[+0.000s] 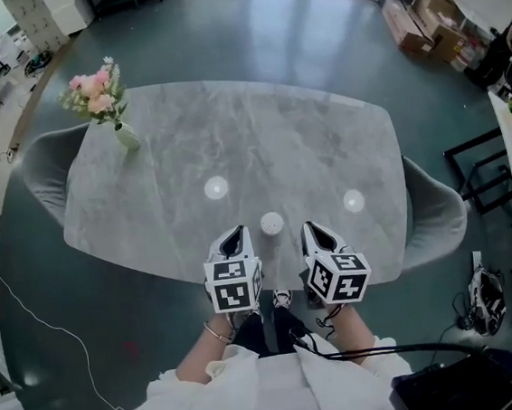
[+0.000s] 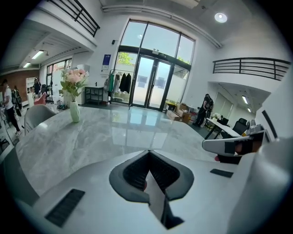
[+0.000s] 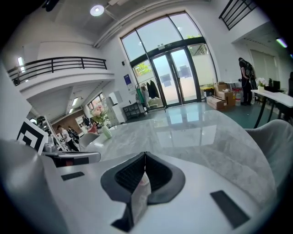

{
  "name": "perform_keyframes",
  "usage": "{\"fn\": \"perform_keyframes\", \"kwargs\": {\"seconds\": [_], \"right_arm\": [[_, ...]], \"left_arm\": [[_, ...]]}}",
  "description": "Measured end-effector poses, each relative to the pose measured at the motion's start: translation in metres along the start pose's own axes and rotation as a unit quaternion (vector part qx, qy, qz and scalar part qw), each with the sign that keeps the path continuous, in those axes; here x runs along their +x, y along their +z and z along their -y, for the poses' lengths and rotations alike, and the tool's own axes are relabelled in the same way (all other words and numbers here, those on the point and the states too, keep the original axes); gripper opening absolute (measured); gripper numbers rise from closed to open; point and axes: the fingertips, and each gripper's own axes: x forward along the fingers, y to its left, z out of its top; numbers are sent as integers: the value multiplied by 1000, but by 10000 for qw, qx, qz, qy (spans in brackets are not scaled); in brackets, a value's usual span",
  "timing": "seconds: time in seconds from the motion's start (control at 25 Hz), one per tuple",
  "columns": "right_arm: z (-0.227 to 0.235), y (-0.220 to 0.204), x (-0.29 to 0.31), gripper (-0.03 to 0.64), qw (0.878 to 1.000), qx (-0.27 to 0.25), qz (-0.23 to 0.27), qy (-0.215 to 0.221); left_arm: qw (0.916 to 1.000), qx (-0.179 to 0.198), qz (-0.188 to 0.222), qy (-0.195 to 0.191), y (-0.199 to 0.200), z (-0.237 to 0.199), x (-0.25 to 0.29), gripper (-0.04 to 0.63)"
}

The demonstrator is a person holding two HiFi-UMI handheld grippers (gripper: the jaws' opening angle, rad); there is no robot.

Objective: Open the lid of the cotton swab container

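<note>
A small white round container (image 1: pixel 272 223) stands near the front edge of the grey marble table (image 1: pixel 231 138), between my two grippers. My left gripper (image 1: pixel 234 240) hovers just left of it and my right gripper (image 1: pixel 316 232) just right of it, neither touching it. Both have their jaws pressed together with nothing between them, as the left gripper view (image 2: pixel 147 155) and the right gripper view (image 3: pixel 145 155) show. The container is hidden in both gripper views. Whether its lid is on I cannot tell.
A vase of pink flowers (image 1: pixel 100 102) stands at the table's far left corner. Grey chairs sit at the left end (image 1: pixel 43 167) and the right end (image 1: pixel 434 213). Cardboard boxes (image 1: pixel 418 19) lie on the floor at the back right.
</note>
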Motion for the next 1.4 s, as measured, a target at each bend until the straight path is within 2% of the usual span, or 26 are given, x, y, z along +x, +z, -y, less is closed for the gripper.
{"fn": "perform_keyframes", "kwargs": {"seconds": [0.4, 0.56, 0.92, 1.16, 1.2, 1.28, 1.4], "right_arm": [[1, -65, 30, 60, 9978, 67, -630, 207], [-6, -79, 38, 60, 9973, 58, -630, 374], [-9, -101, 56, 63, 9958, 6, -759, 516], [-10, -100, 64, 66, 9939, -292, -808, 684], [-11, -100, 66, 79, 9933, -361, -822, 724], [-15, -101, 68, 154, 9916, -497, -871, 821], [-18, -103, 70, 158, 9889, -710, -923, 917]], "left_arm": [[9984, -96, -557, 60, -60, -10, 26, -3], [9987, -136, -483, -28, -71, -11, 30, -3], [9982, -269, -538, 71, -85, -31, 49, -3], [9976, -380, -565, 112, -89, -35, 55, -3], [9976, -384, -559, 114, -89, -36, 56, -3], [9977, -390, -546, 124, -88, -38, 57, -3], [9975, -400, -555, 161, -89, -42, 56, -3]]}}
